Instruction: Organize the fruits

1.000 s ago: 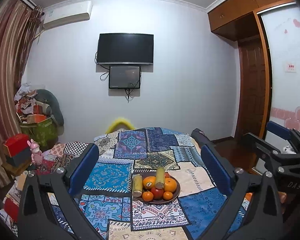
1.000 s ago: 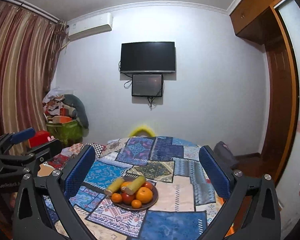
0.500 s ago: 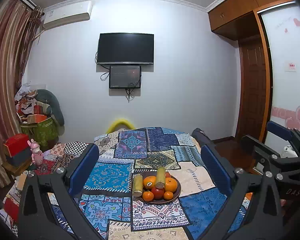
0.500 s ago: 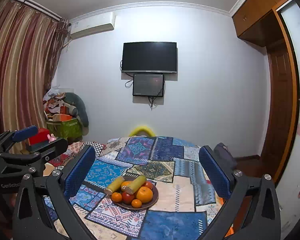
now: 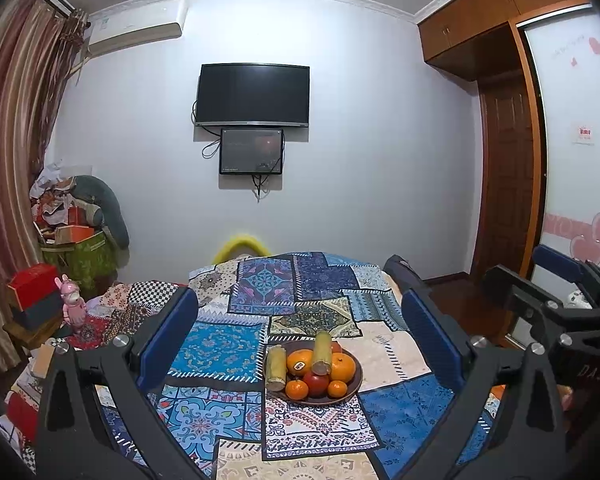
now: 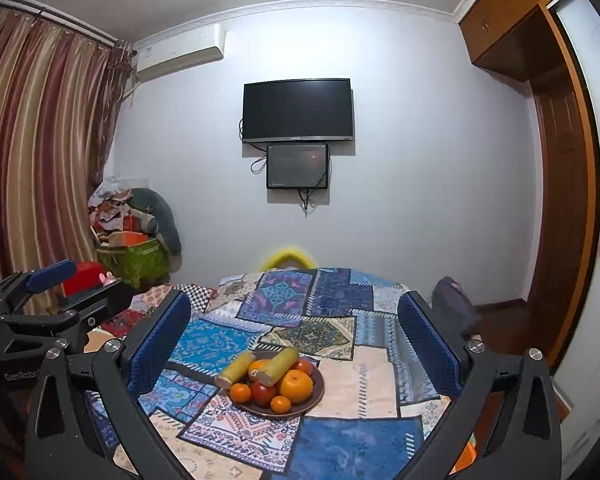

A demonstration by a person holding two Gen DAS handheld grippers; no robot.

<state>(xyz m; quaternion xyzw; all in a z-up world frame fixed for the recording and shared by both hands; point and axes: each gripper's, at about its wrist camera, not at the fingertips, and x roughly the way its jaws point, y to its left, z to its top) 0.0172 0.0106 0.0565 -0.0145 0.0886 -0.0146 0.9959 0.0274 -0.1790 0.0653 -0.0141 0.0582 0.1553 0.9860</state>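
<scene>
Low in the centre of both frames, a brown plate [image 5: 350, 388] on the patchwork-covered worktop [image 5: 220, 348] carries the fruits [image 5: 320, 368]: oranges, red ones and two yellowish sticks piled together. Left tool [image 5: 300, 332] and right tool [image 6: 294, 328] both gape wide, empty, well back from it. Such a heap fits either sorting ahead or gathering done.

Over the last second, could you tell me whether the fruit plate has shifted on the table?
No. The plate lies on the same patches of the cloth as before, with its near rim on the same red-patterned square.
</scene>
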